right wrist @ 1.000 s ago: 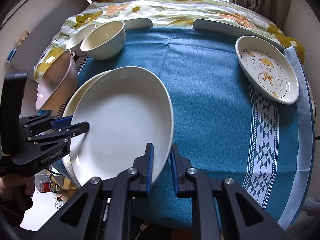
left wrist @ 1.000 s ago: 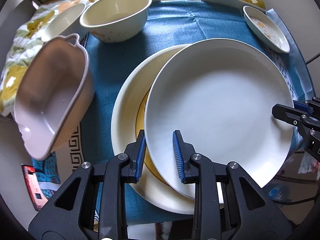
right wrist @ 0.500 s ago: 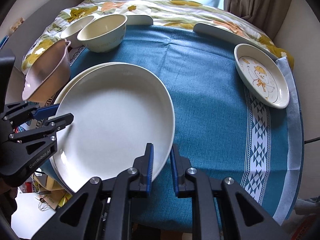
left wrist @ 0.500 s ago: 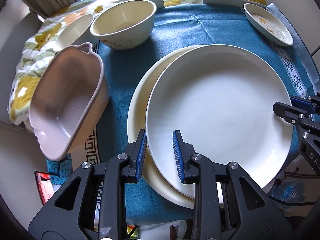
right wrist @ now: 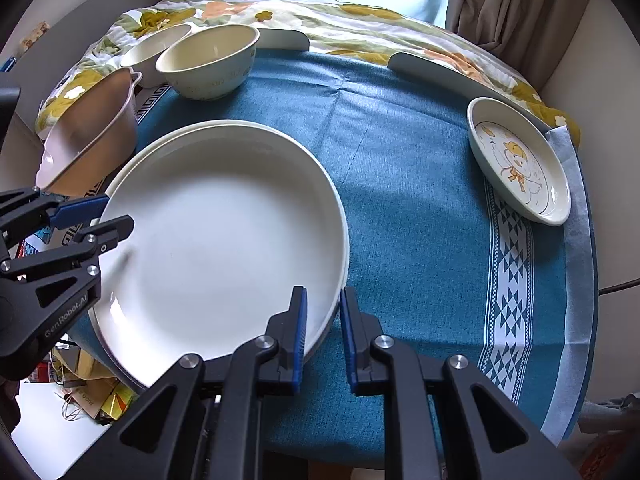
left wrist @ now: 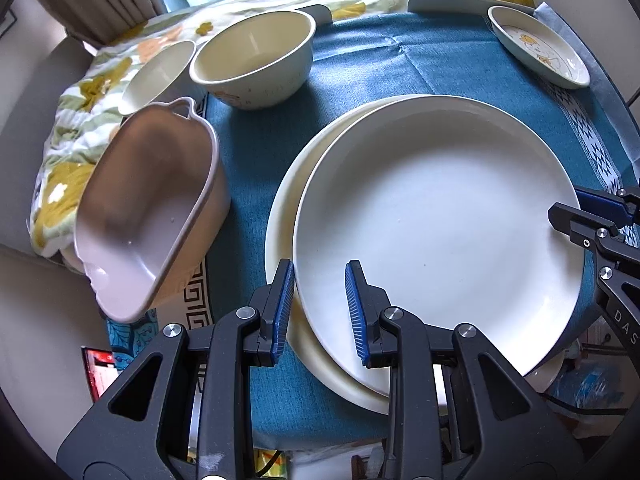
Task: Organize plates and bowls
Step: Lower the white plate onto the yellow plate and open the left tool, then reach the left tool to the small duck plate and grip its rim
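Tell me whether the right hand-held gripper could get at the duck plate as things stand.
Probably not yet: the right hand-held gripper is shut on the white plate. The blue cloth toward the duck plate lies bare.

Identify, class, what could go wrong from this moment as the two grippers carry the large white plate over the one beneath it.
1. The white plate is pinched only at opposite rim edges by the left gripper and right gripper; it could tip or slip.
2. It sits off-centre over the cream plate, so it may land crooked.
3. Both plates overhang the table edge and could fall.
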The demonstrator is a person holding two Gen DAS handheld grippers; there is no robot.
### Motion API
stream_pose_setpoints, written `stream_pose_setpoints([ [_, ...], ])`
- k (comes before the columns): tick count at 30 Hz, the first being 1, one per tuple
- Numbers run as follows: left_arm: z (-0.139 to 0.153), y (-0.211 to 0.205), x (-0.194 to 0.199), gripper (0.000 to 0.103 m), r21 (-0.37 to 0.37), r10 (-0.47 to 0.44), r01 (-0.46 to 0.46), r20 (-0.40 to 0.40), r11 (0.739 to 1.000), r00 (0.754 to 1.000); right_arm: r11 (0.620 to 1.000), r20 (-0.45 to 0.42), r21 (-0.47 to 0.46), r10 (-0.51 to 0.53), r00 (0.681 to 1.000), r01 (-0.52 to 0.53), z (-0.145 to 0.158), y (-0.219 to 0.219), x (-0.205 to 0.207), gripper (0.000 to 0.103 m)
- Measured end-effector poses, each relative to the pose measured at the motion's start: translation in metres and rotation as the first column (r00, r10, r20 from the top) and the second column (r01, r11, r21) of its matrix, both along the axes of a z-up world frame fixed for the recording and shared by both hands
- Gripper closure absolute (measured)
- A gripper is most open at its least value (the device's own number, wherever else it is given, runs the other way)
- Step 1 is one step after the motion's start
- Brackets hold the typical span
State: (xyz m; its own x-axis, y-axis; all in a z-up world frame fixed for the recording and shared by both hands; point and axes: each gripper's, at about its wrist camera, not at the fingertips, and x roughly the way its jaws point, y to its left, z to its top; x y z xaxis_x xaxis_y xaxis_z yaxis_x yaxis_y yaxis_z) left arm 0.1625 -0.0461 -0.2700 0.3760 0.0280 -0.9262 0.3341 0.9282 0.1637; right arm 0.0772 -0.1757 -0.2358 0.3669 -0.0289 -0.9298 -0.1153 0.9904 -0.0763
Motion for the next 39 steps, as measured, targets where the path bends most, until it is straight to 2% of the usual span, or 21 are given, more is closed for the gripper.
stream_pose_setpoints([
  [8, 0.000, -0.001, -0.001, 0.079, 0.007, 0.003, -0.003, 0.001, 1.000, 1.000, 1.000, -0.004, -0.002, -0.002, 1.000, 0.002, 0.000, 0.000, 0.000, 0.088],
  [13, 0.002, -0.001, -0.005, 0.079, 0.039, 0.005, -0.006, 0.023, 0.999, 1.000, 1.000, -0.009, 0.004, -0.003, 1.000, 0.003, -0.002, -0.002, 0.000, 0.088],
  [23, 0.006, 0.004, -0.006, 0.079, -0.002, 0.019, -0.019, 0.011, 1.000, 1.000, 1.000, 0.004, 0.013, -0.012, 1.000, 0.012, 0.001, -0.003, 0.001, 0.088],
  [29, 0.042, 0.005, -0.009, 0.079, -0.060, 0.027, -0.024, 0.050, 0.998, 0.998, 0.994, 0.080, 0.102, -0.054, 0.995, 0.045, 0.030, -0.017, 0.000, 0.088],
  [34, 0.089, -0.006, -0.002, 0.077, -0.146, -0.010, 0.030, 0.130, 0.989, 0.991, 0.975, 0.152, 0.203, -0.118, 0.981, 0.086, 0.069, -0.043, -0.005, 0.088],
  [35, 0.098, -0.012, 0.001, 0.065, -0.161, -0.024, 0.049, 0.149, 0.986, 0.989, 0.973, 0.166, 0.206, -0.141, 0.976, 0.105, 0.077, -0.051, -0.007, 0.080],
  [36, 0.105, -0.018, 0.004, 0.038, -0.169, -0.036, 0.063, 0.164, 0.984, 0.986, 0.970, 0.181, 0.209, -0.163, 0.970, 0.123, 0.083, -0.056, -0.010, 0.054],
  [37, 0.111, -0.024, 0.007, 0.025, -0.177, -0.048, 0.080, 0.181, 0.981, 0.982, 0.964, 0.199, 0.222, -0.189, 0.962, 0.143, 0.089, -0.064, -0.013, 0.035],
  [38, 0.118, -0.031, 0.011, 0.012, -0.195, -0.065, 0.106, 0.204, 0.975, 0.977, 0.957, 0.219, 0.240, -0.217, 0.951, 0.164, 0.095, -0.074, -0.017, 0.003],
  [39, 0.124, -0.039, 0.014, 0.010, -0.221, -0.091, 0.141, 0.221, 0.965, 0.971, 0.951, 0.238, 0.251, -0.242, 0.940, 0.181, 0.100, -0.081, -0.020, 0.000],
])
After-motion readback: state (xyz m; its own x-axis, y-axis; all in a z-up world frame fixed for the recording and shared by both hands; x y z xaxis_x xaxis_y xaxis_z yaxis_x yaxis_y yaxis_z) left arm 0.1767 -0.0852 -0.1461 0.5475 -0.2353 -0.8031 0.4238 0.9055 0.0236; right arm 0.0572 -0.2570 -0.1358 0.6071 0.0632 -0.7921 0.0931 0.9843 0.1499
